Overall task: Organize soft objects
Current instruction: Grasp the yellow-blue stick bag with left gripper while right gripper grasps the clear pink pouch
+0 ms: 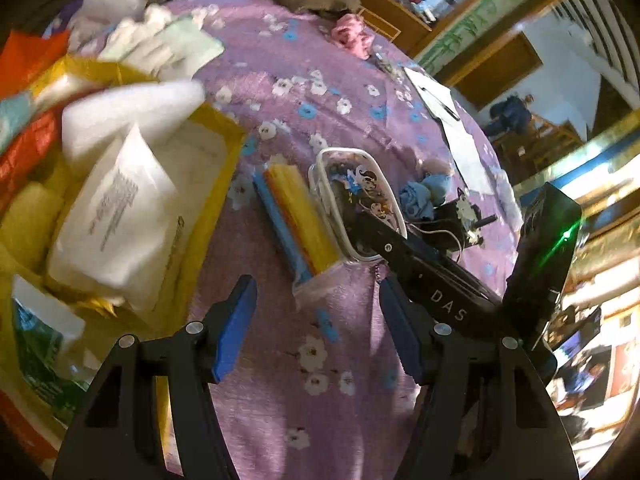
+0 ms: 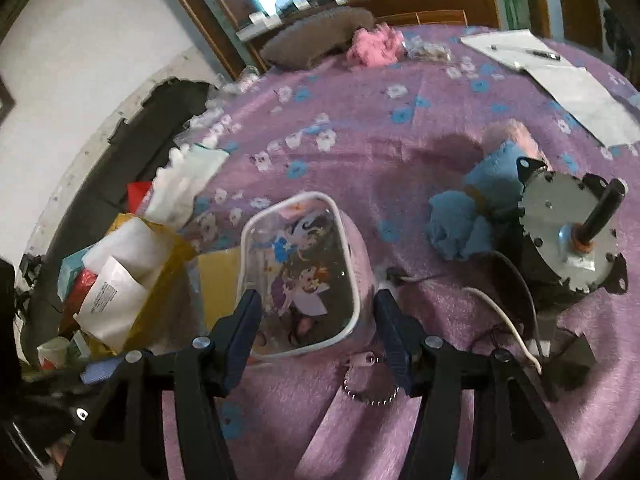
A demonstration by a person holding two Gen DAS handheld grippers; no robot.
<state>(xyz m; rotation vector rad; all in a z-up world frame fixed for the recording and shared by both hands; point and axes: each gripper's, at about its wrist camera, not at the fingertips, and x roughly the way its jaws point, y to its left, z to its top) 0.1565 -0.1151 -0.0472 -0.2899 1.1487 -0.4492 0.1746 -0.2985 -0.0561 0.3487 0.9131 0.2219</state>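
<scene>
Right wrist view, one cartoon pouch [image 2: 304,276] between spread right tongs [image 2: 316,312], one blue cloth [image 2: 460,224], left tongs [image 1: 316,304] spread, empty.

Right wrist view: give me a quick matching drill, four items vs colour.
Items:
1. crumpled cloth beside the motor
2. fluffy bundle at the far edge
3. bag holding white packets
4. bedspread

Colours:
A. yellow
B. purple, floral
C. blue
D. pink

Pairs: 1-C, 2-D, 3-A, 4-B
</scene>
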